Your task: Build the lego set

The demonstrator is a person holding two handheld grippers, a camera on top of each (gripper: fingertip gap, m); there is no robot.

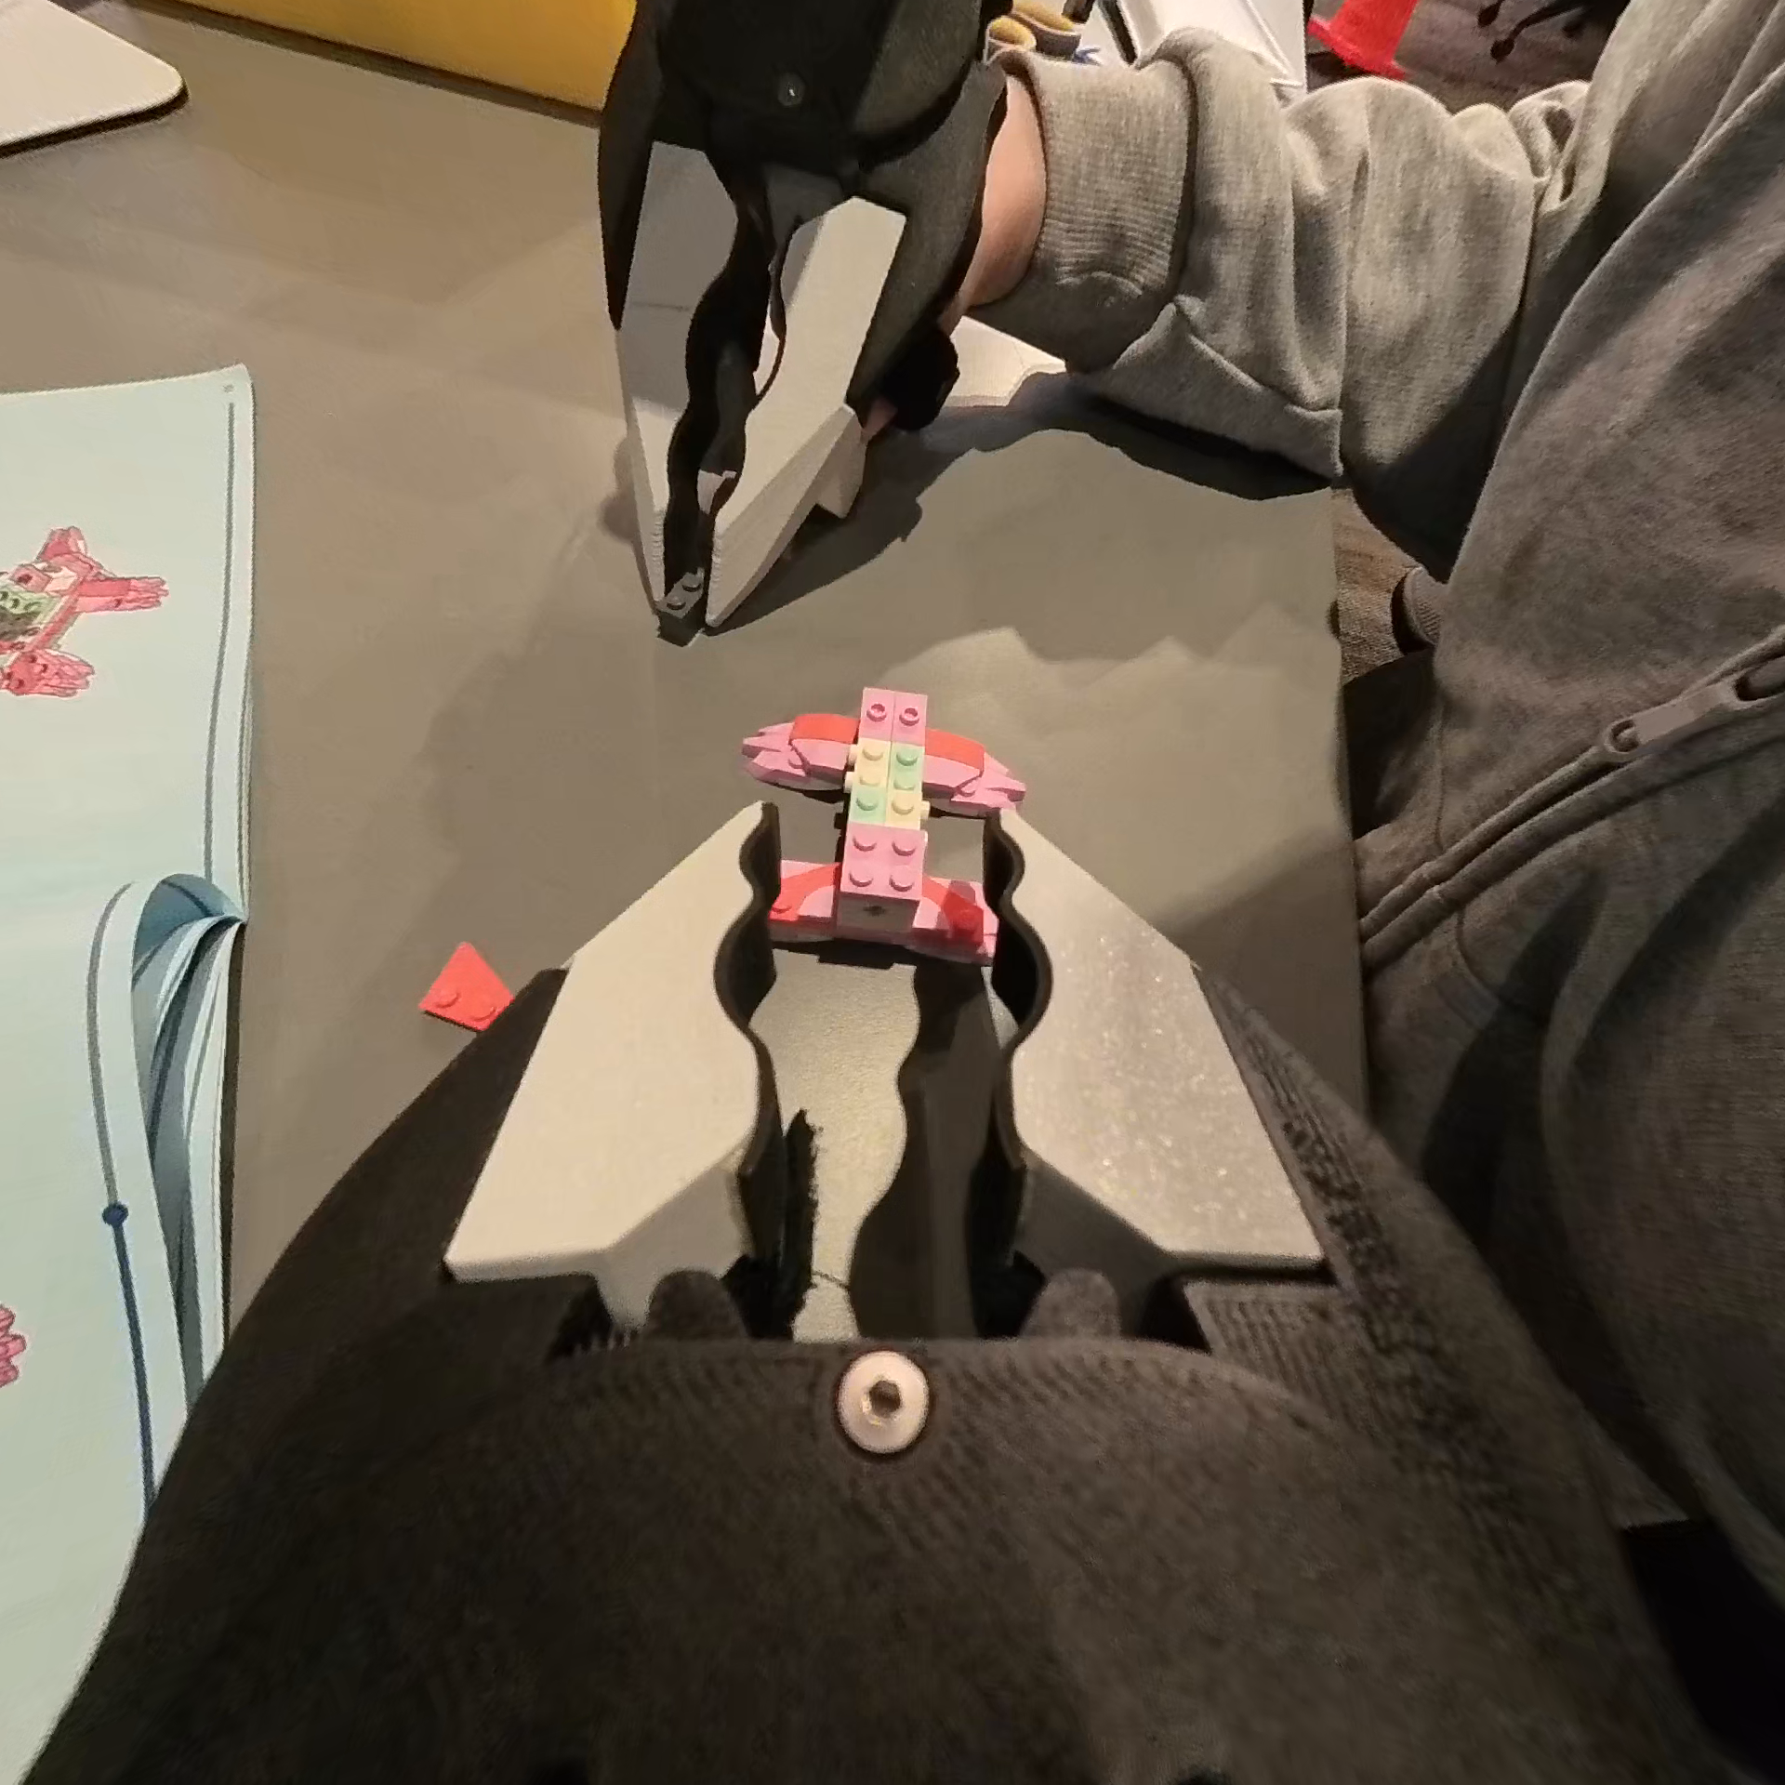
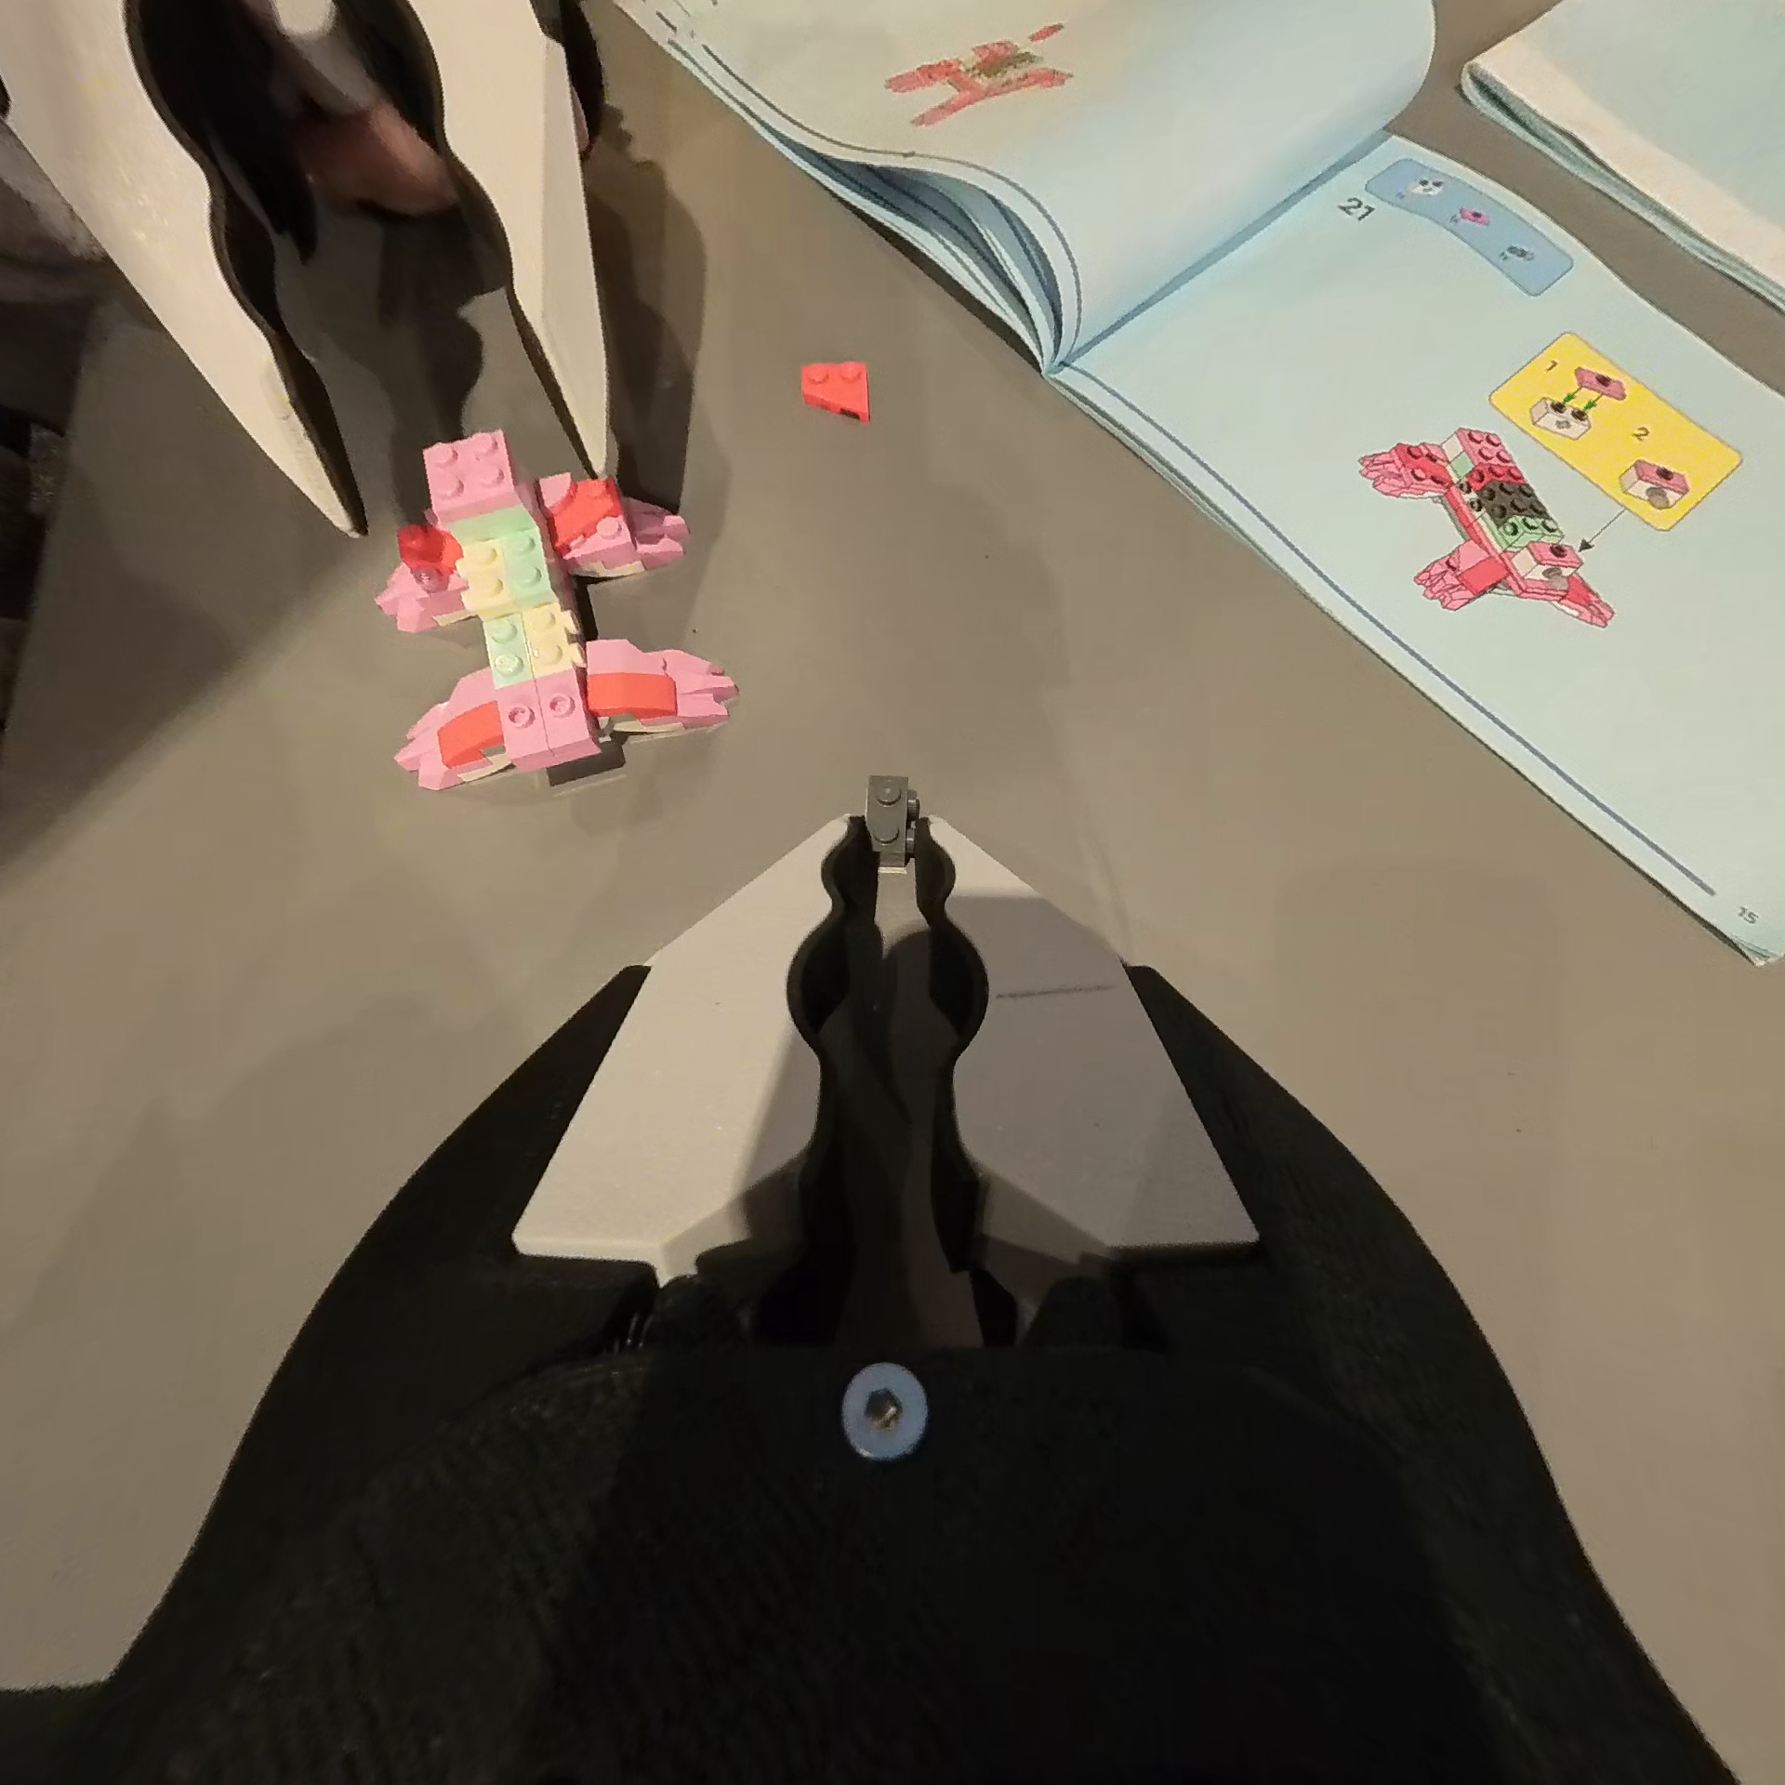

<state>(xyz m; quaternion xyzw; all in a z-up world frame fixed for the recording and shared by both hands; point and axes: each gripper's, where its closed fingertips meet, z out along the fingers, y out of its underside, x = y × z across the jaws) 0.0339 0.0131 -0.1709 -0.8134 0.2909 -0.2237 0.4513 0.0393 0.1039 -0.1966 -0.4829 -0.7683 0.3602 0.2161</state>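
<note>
A pink, red and pastel lego model (image 1: 884, 821) lies flat on the grey table. My left gripper (image 1: 879, 831) is open. Its jaws stand wide on either side of the model's rear end, close to or touching the rear legs. From the right wrist view, the model (image 2: 522, 599) lies with the left gripper (image 2: 473, 493) over its far end. My right gripper (image 2: 889, 826) is shut on a small dark grey piece (image 2: 891, 821) and holds it just above the table, a short way from the model. It also shows in the left wrist view (image 1: 688, 609), beyond the model, with the grey piece (image 1: 684, 594).
A loose red wedge plate (image 2: 838, 388) lies on the table, seen also to the left of my left gripper (image 1: 464, 985). An open light-blue instruction booklet (image 2: 1352, 483) lies beside it, with another booklet (image 2: 1642, 116) behind. A person's grey sleeve (image 1: 1352, 290) and the table edge (image 1: 1343, 773) are at the right. Spacing between my two grippers at the tips: around 10 cm.
</note>
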